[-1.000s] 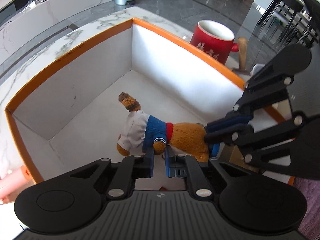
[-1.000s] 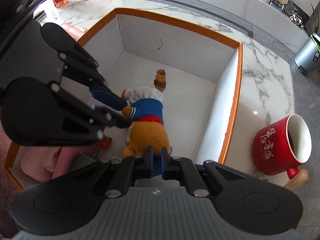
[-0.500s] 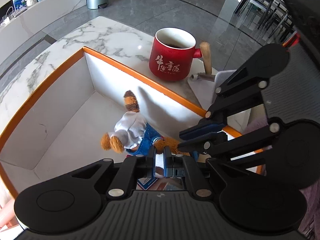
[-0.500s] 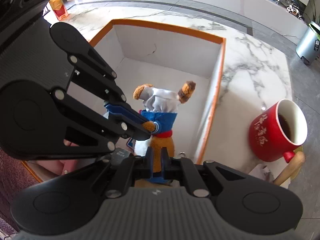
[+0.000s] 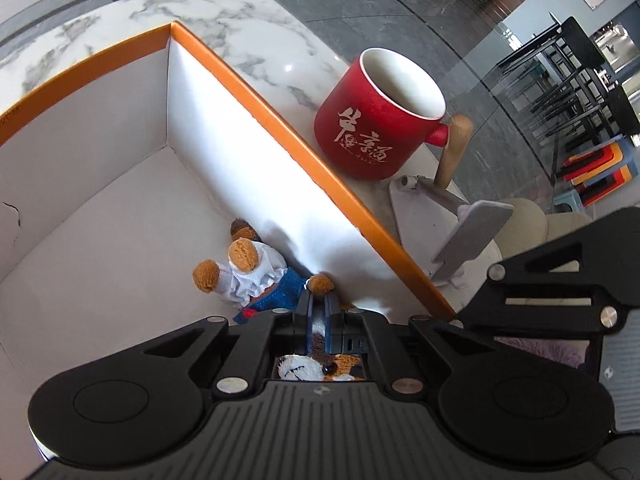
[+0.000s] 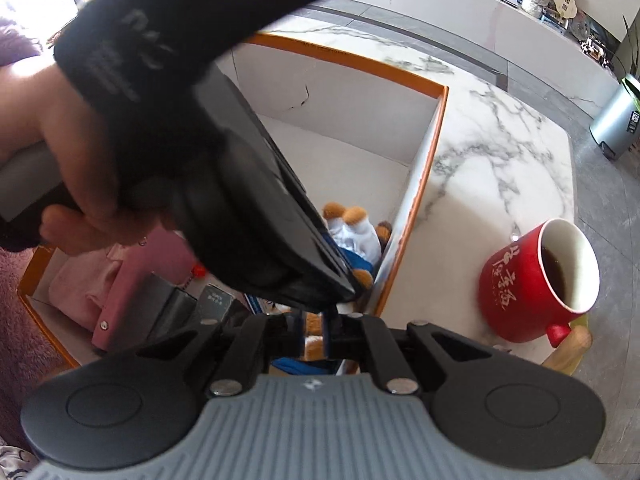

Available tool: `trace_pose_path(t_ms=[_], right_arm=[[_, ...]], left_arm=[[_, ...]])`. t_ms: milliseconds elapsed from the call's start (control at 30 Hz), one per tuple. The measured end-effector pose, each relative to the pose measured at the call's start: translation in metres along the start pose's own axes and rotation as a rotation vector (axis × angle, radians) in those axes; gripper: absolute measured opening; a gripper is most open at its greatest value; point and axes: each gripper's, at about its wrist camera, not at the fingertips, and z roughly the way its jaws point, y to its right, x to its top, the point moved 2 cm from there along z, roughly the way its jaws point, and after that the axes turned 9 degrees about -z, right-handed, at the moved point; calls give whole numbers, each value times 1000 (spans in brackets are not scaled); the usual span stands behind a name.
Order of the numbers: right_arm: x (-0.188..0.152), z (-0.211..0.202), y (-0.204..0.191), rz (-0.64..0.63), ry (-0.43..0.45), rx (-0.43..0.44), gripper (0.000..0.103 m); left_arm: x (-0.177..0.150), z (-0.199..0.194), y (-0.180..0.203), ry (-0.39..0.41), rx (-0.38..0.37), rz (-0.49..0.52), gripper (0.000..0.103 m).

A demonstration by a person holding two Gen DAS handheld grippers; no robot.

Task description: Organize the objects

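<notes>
The box [image 5: 256,92] has a bright orange rim and plain white walls. The plush bear [image 5: 256,276], low in the frame's centre, is tan-brown, dressed in white trousers and a blue top with red trim. The mug [image 5: 372,136], upper right, is deep red with white calligraphy and a white inside. The table [image 5: 248,36] is white marble veined in grey. A pink item [image 6: 120,280] lies lower left in the right wrist view.

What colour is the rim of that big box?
Orange, with white walls inside; the box rim shows best in the left wrist view.
</notes>
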Motion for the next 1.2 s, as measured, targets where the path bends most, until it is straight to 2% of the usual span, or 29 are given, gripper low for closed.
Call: trace_pose_path(t_ms=[133,200,267,367,500,667,733,800,833,967,1067,1133,1200], right_arm=[[1,0,0,-2,1,12,6],[2,1,0,4,-3,15,6],[3,1,-1,3,-9,10,6],[3,0,-2,8,-18,1,7],[2,-5,-4,26,-22,-2,8],[2,-17,-13,34,-4,-17,8],[-3,-27,-21,39,19,-16,12],[0,-35,-28,40,55,-14,32],[4,-37,-31,39,75,-14,34],[14,-54,-47,59,170,3,34],[22,-65,-59,95,260,43,34],[33,-66,-71,97,301,73,34],[43,-62,-84,86,321,94,34]], left_arm=[[-4,-5,0,24,-6,5,8],[-5,-10,1,32,-4,9,23],[-8,-16,2,44,13,17,30],[-16,-27,3,72,64,41,30],[-29,-49,1,105,87,44,30],[-54,-85,4,197,136,83,30],[-65,-102,4,236,147,86,30],[-79,-121,0,289,168,93,30],[-86,-132,-3,320,188,98,30],[-118,-171,-22,431,275,92,30],[-142,-198,-46,490,356,36,31],[-156,-208,-63,489,402,-12,31],[-168,-213,-78,479,416,-63,31]])
